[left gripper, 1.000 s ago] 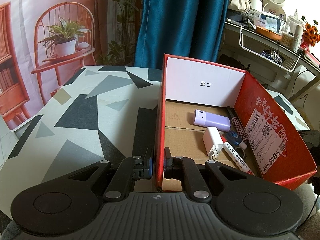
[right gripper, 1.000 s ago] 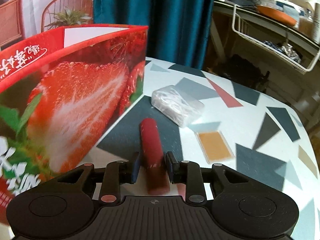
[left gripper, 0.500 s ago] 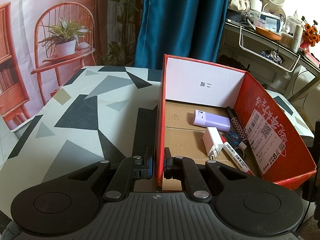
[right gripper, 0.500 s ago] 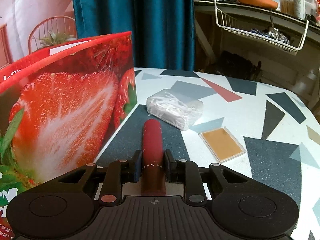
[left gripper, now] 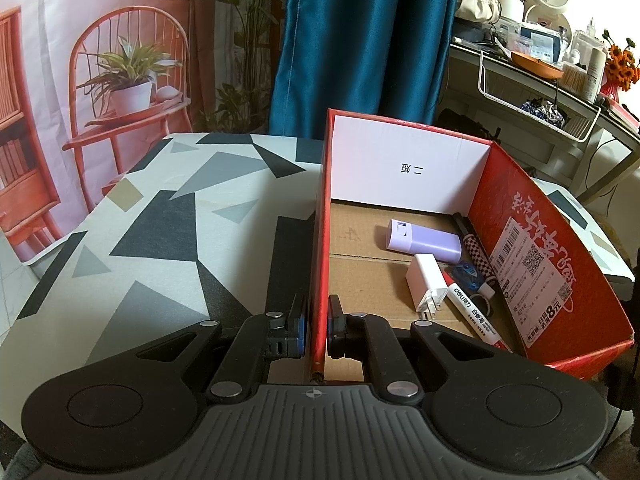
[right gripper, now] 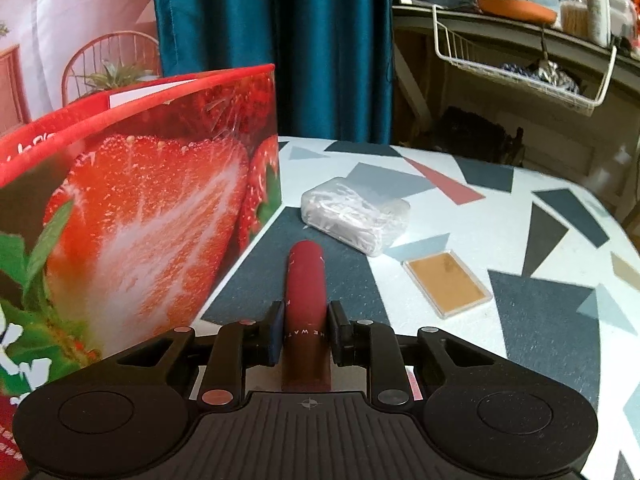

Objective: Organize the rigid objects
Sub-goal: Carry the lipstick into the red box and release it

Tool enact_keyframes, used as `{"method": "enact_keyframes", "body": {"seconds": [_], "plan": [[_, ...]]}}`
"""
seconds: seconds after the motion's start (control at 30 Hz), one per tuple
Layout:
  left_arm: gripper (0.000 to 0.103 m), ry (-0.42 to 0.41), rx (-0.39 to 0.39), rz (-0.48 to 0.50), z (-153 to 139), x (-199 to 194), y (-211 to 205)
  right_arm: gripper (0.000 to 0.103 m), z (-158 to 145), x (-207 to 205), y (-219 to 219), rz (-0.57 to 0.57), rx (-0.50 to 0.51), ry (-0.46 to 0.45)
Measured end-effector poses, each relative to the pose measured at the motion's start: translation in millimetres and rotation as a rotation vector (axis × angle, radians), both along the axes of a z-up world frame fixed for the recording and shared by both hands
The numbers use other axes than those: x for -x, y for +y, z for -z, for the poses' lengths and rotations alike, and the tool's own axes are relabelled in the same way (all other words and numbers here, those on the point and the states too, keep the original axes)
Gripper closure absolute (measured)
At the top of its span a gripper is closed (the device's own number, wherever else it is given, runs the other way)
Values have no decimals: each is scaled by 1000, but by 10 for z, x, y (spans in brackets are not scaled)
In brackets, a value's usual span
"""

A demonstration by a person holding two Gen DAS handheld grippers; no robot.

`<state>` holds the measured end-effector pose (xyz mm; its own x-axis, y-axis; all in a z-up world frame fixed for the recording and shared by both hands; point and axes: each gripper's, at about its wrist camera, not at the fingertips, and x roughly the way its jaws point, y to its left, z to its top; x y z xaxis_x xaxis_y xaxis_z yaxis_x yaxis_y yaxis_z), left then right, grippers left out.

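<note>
Left gripper (left gripper: 316, 330): clamped tight on the near left wall of the red box (left gripper: 520, 240), one pad outside, one inside.
Right gripper (right gripper: 305, 330): closed on the dark red tube (right gripper: 306, 280), pads pressing both its flanks, tube pointing to 12 o'clock past the fingertips.
Red box: open-topped, on the patterned table (left gripper: 160, 232); strawberry-printed outer wall at 9 o'clock of the held tube in the right wrist view.
Inside the box: lilac case (left gripper: 422, 240) near the far wall; white charger plug (left gripper: 426, 282) at its 6 o'clock; white marker (left gripper: 474, 314) at 4 o'clock of the plug; checkered pen (left gripper: 478, 258) along the right wall.
On the table, outside the box: clear packet of white pieces (right gripper: 356, 214) at 1 o'clock of the tube tip; flat clear case with tan insert (right gripper: 446, 282) at 3 o'clock, apart from the packet.
Background: blue curtain (left gripper: 360, 40), cluttered shelf (left gripper: 540, 64).
</note>
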<state>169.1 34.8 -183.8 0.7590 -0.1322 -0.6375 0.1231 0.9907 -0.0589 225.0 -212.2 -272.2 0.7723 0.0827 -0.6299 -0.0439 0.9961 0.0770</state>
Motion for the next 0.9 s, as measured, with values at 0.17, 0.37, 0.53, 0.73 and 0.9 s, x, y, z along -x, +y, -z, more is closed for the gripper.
{"method": "enact_keyframes", "body": {"seconds": [0.17, 0.37, 0.53, 0.73, 0.9], "plan": [[93, 1, -11, -2, 1, -3, -11, 82, -25, 10, -177, 12, -143, 37], [93, 2, -2, -1, 0, 7, 15, 82, -139, 113, -385, 103, -381, 9], [93, 3, 3, -1, 1, 4, 13, 82, -360, 90, -351, 84, -413, -44], [93, 2, 6, -1, 3, 5, 10, 82, -566, 28, -308, 97, -423, -93], [93, 3, 7, -1, 3, 4, 10, 82, -851, 36, -373, 131, -469, -186]]}}
